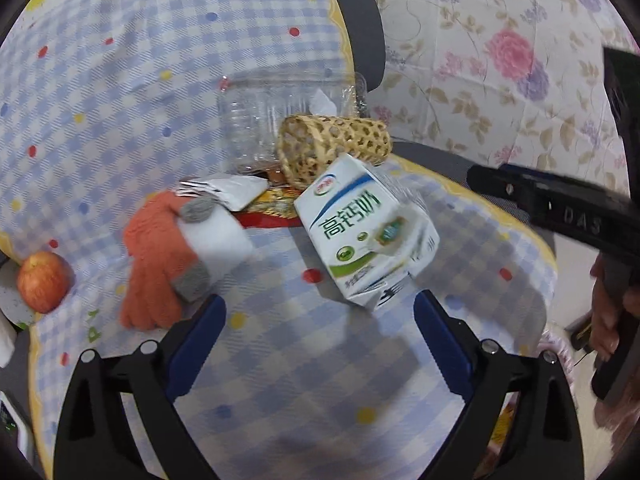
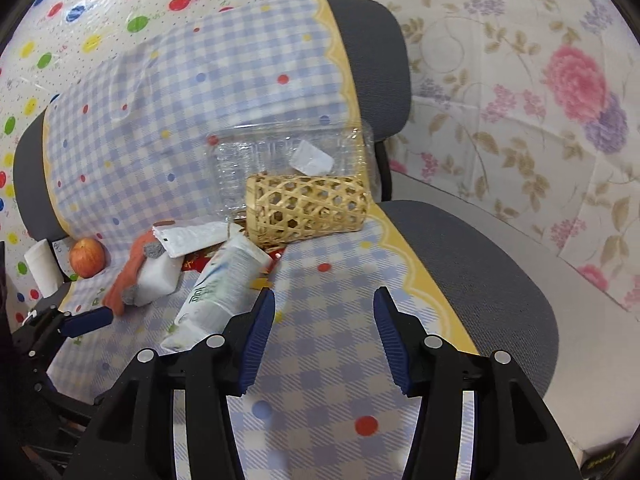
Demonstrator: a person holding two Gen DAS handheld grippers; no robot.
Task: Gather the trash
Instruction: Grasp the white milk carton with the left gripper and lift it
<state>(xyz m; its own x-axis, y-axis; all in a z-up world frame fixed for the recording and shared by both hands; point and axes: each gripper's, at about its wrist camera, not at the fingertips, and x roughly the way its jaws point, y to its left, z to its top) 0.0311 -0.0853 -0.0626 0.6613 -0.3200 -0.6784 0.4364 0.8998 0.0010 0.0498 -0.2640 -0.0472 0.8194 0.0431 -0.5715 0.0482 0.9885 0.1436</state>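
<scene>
Left tongs: the left gripper (image 1: 320, 312) stood wide apart, released, holding nothing; its blue fingers (image 1: 200, 344) hung over the checked cloth (image 1: 320, 392).
Right tongs: the right gripper (image 2: 324, 312) was likewise spread and empty, pointing down at the cloth-covered chair (image 2: 480, 280).
Task thing: the milk carton (image 1: 368, 232) lay tilted just ahead of the left gripper, between its fingertips but apart from them; seen from the right wrist it lay just beyond and left of that gripper's left finger.
Further out: an orange glove (image 1: 152, 256) with a white packet (image 1: 220, 240) sat ahead-left; a woven basket (image 1: 336, 144) on its side and a clear plastic box (image 1: 264, 120) lay beyond the carton.
Left view only: the person's hand (image 1: 608, 312) on the right handle, far right.
Right view only: a paper roll (image 2: 42, 268) beside the apple (image 2: 87, 258).
</scene>
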